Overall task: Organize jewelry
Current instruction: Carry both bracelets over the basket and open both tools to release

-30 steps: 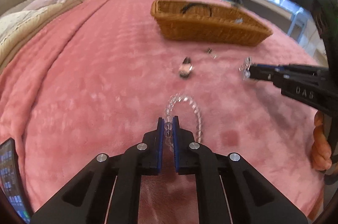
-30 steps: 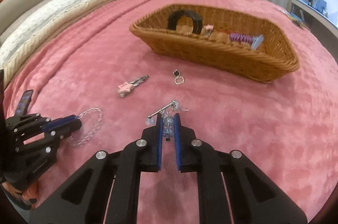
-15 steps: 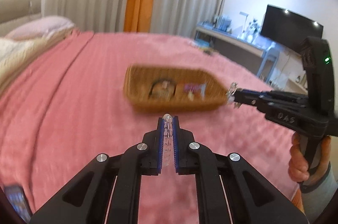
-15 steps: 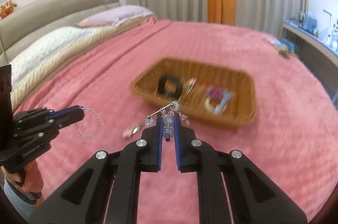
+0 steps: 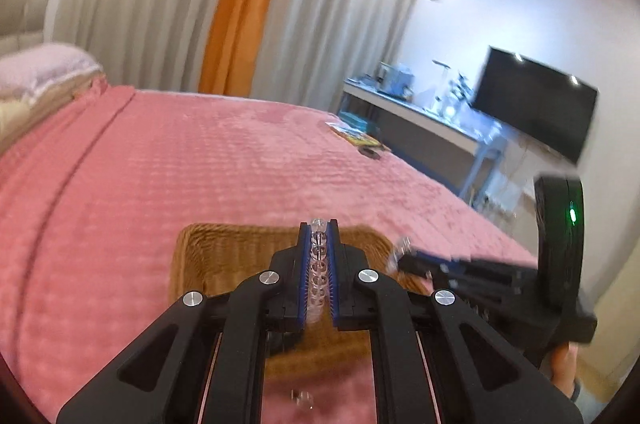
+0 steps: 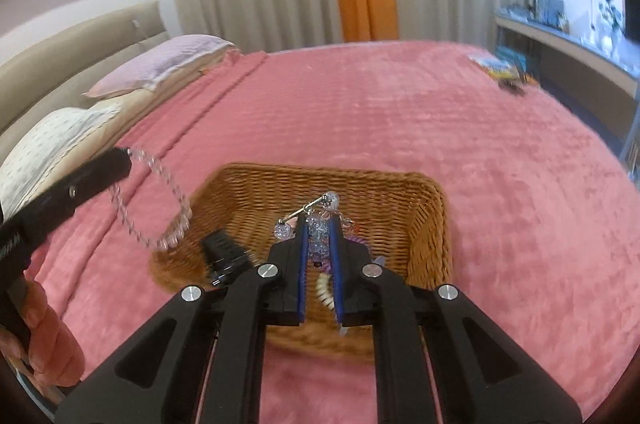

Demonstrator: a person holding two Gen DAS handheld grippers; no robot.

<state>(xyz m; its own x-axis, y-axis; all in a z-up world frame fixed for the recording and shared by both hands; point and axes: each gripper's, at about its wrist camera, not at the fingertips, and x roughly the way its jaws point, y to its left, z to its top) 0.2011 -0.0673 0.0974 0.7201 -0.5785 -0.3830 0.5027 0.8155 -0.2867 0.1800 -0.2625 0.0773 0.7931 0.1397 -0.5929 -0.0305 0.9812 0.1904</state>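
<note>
Both tongs are clamped on jewelry above the basket (image 6: pixel 432 224) on the pink bed (image 6: pixel 400 112): your left tongs (image 5: pixel 319 224) pinch a clear bead bracelet (image 6: pixel 160 208), your right tongs (image 6: pixel 319 220) a sparkly crystal pin (image 6: pixel 316 208). The bracelet is a light, floppy, slippery loop (it dangles freely below the grip), so hold across a few beads. The pin looks stiff yet delicate; grip its cluster, not the thin metal bar.

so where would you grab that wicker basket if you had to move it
Grip the wicker basket by a rim: its walls are upright and thin, so one finger goes inside and one outside. Come from above at the right rim, clear of the black comb lying against the left side.
</note>
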